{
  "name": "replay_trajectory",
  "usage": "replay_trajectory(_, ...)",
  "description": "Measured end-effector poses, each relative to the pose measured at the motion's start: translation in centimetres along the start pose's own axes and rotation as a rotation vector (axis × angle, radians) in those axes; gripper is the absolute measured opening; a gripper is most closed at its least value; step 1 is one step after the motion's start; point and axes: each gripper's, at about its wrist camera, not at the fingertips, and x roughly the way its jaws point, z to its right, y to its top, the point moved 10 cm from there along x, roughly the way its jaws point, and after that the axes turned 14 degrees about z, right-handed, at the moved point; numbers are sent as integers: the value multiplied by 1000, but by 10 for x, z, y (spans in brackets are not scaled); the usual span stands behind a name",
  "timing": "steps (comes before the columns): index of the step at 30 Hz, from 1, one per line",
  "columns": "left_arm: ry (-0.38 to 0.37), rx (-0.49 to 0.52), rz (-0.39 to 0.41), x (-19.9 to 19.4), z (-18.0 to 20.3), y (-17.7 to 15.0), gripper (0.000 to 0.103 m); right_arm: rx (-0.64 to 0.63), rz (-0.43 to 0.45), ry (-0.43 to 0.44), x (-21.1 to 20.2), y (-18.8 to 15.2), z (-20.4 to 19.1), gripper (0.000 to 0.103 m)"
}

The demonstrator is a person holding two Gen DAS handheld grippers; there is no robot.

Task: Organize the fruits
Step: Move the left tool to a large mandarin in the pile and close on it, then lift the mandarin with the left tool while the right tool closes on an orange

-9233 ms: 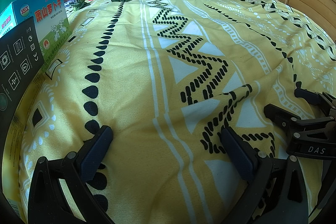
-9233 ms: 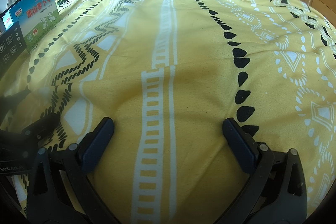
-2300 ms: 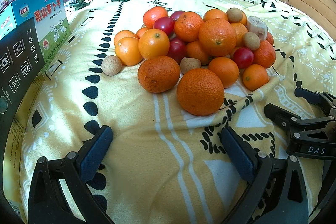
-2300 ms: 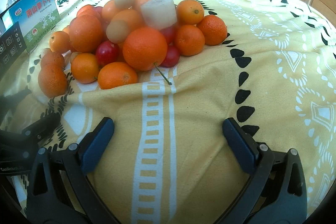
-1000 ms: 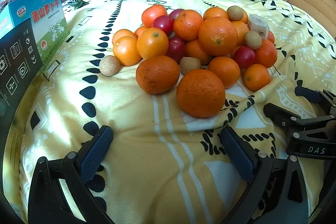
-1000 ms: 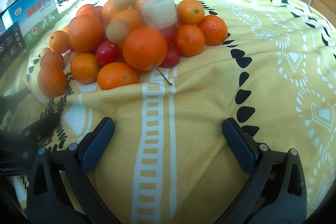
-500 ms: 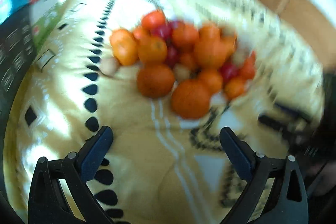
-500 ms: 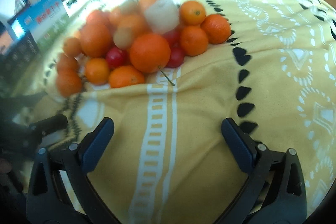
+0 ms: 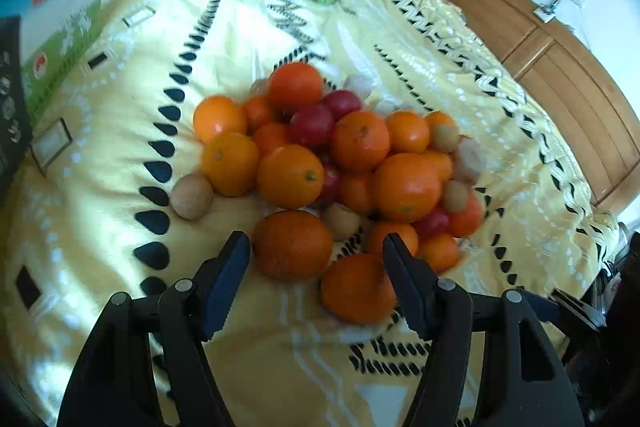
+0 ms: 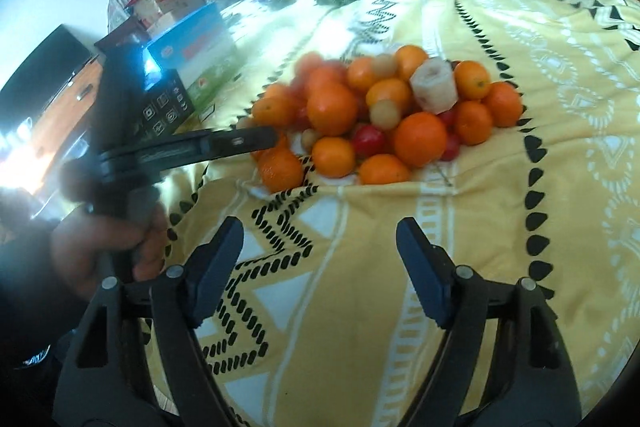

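Fruit pile (image 9: 340,163) sits mid-bedspread (image 9: 120,155): oranges, red plum-like fruits, small tan round ones, all heaped & touching. My left gripper (image 9: 316,269) is right at the near edge of the pile. Its jaws have just been closing but are still apart, and nothing is pinched yet. One big orange (image 9: 292,245) sits just beyond the left finger's tip and looks unpressed. A second orange (image 9: 356,289) lies low in the gap, near the right finger. A lone tan fruit (image 9: 191,197) lies just left of the pile, apart from it.

My right gripper (image 10: 320,247) hangs nearer to me than the pile, well short of it. Its jaws have also just been closing; they're apart w/ only bedspread (image 10: 520,207) between. From that side a pale cut chunk (image 10: 434,89) tops the pile (image 10: 384,115). My left hand (image 10: 100,247) & its tool show blurred, left of the pile. Blue-green carton (image 9: 60,11) stands left of the pile, at the bedspread's edge.
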Motion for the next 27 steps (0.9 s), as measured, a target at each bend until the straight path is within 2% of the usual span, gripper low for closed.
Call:
replay_trajectory(2, -3, -12, 8, 5, -1, 1, 60, -3, -3, 15, 0, 0, -2, 74)
replay_trajectory(4, 14, -14, 14, 1, -4, 5, 42, -5, -8, 40, 4, 3, -8, 68)
replay_trajectory(6, -4, -32, 61, -19, -3, 17, 42, -16, -4, 63, 4, 7, -15, 54)
replay_trajectory(8, -20, -28, 116, -45, -1, 30, 42, -37, -8, 98, 9, 10, -24, 48)
replay_trajectory(11, -6, 31, 167, -80, -1, 40, 42, -81, -30, 117, 26, 14, -34, 47)
replay_trajectory(14, 4, 29, 185, -101, -6, 38, 42, -64, -11, 104, 37, 25, -30, 47)
replay_trajectory(17, -3, 14, 181, -108, -8, 34, 42, -92, 44, 28, 38, 45, -18, 47)
replay_trajectory(20, -24, 15, 167, -104, -1, 30, 42, -127, 29, -26, 54, 53, -11, 47)
replay_trajectory(27, -30, 48, 183, -110, 4, 37, 42, -366, -31, -180, 90, 49, 0, 49)
